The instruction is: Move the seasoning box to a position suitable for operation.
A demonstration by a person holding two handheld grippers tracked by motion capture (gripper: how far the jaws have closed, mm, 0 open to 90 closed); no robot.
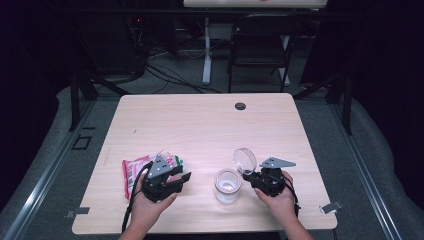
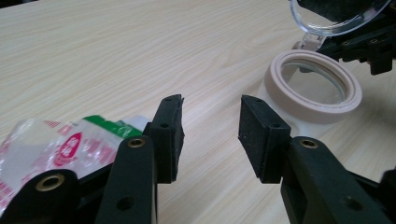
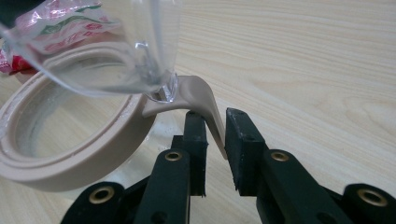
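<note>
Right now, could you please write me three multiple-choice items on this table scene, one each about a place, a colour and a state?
1. Where does the snack packet lie?
A. under the left tool
B. inside the jar
C. at the table's far edge

2. What colour is the jar's rim?
A. blue
B. beige
C. black

3. How does the jar's clear lid stand?
A. shut flat
B. flipped up open
C. lying off on the table

Answers: 1 A, the high view shows the packet beneath that tool; 2 B, the ring looks beige in both gripper views; 3 B, the lid stands raised while the right tool pinches its tab.
</note>
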